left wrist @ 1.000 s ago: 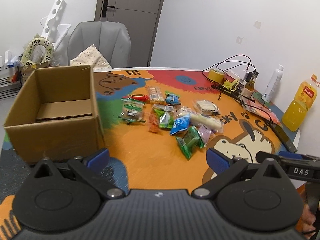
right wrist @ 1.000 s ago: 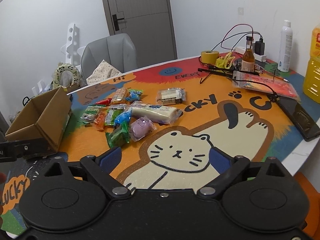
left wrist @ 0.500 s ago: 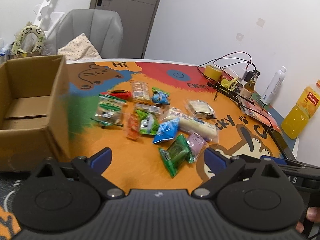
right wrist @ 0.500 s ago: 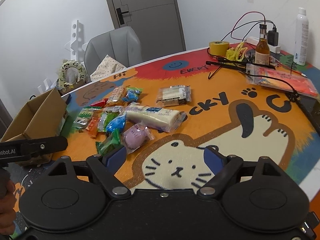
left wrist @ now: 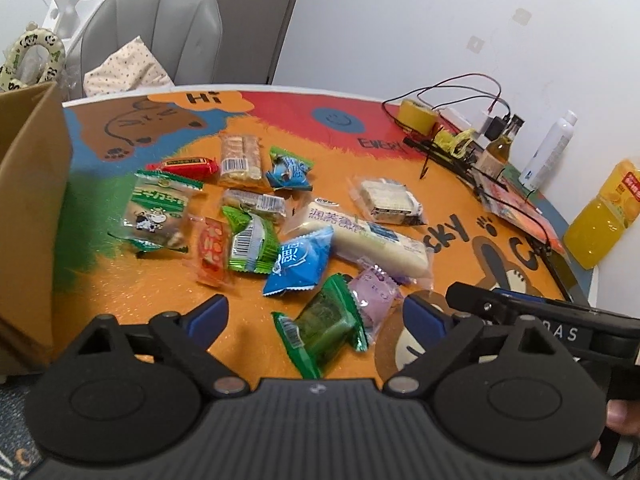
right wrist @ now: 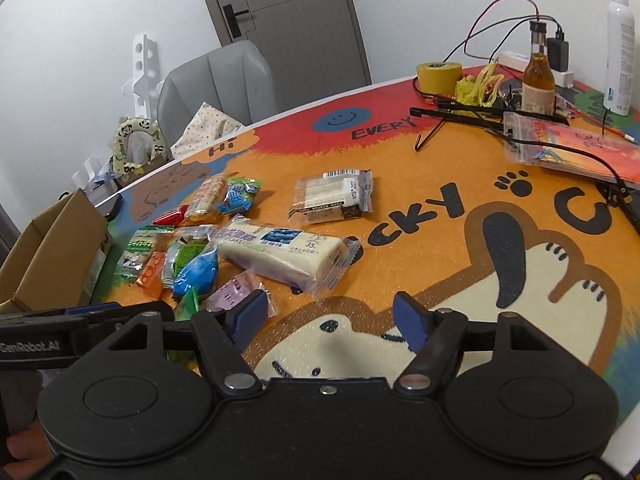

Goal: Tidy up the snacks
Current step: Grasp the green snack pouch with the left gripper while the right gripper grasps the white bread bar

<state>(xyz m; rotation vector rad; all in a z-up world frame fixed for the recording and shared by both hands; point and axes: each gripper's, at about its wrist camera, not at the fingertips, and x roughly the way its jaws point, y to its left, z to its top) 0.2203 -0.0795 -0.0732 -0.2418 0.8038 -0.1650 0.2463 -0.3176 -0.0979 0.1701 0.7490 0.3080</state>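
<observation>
Several wrapped snacks lie heaped in the middle of the cartoon table mat [left wrist: 248, 320]. Among them are a long white cake [left wrist: 368, 236] [right wrist: 280, 256], a blue packet [left wrist: 300, 260], a purple packet [left wrist: 374, 292] [right wrist: 236, 292] and a green packet [left wrist: 324, 328]. My left gripper [left wrist: 316, 316] hovers low over the green packet, which lies between its closing jaws; the pads do not touch it. My right gripper [right wrist: 329, 318] is also closing, with only mat between its jaws and the purple packet beside its left finger. An open cardboard box [left wrist: 28, 200] [right wrist: 52, 248] stands to the left.
A yellow tape roll [right wrist: 438, 76], a brown bottle [right wrist: 538, 84], a white spray bottle [right wrist: 619, 52], cables and a flat red packet [right wrist: 580, 148] crowd the far right. An orange juice bottle [left wrist: 604, 216] stands at the right edge. A grey chair [left wrist: 160, 40] is behind the table.
Both grippers have come forward and down toward the snack pile, and their jaws have narrowed. The box has slid toward the left edge of the left wrist view.
</observation>
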